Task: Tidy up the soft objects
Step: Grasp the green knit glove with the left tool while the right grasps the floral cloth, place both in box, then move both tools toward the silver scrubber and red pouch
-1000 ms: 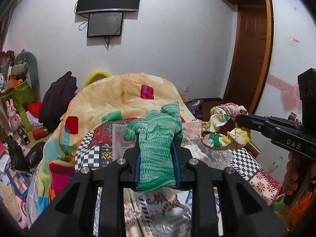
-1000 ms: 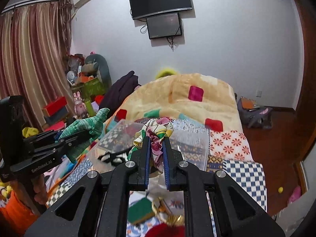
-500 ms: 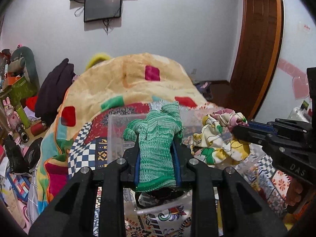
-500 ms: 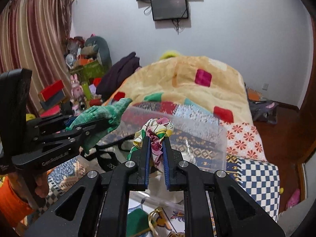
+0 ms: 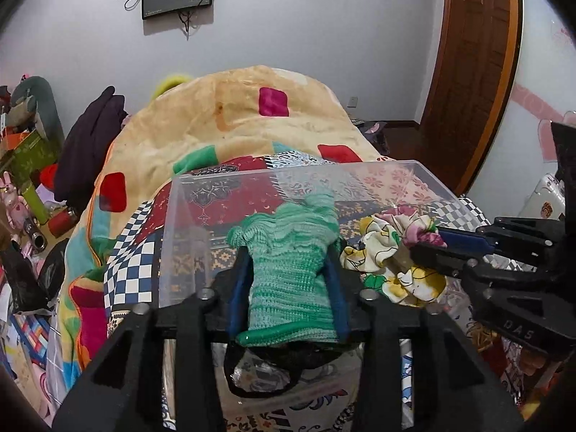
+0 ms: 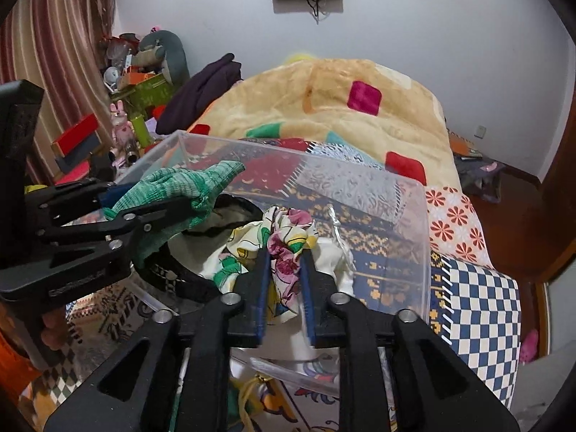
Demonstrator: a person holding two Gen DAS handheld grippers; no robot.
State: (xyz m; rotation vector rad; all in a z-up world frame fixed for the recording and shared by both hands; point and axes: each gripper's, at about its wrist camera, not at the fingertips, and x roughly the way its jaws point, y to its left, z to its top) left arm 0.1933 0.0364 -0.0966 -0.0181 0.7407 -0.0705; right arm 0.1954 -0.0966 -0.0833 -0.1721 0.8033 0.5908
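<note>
Over the bin, left gripper: clamped on the green knit glove across its cuff end, fingers of the glove flopping forward.
Over the bin, right gripper: clamped on the floral fabric scrunchie, bunched between the pads.
Position: both items hang above the open clear plastic bin, which sits on the patchwork bed.
Bin contents: dark strap or band and pale cloth at the bottom; details unclear.
Handling, glove: light, limp, stretchy knit; probably snags on the pads, so a wide release is advised.
Handling, scrunchie: light, springy, compressible; holds best across the gathered middle.
Risk: grippers close together; cloth could cling on release.
</note>
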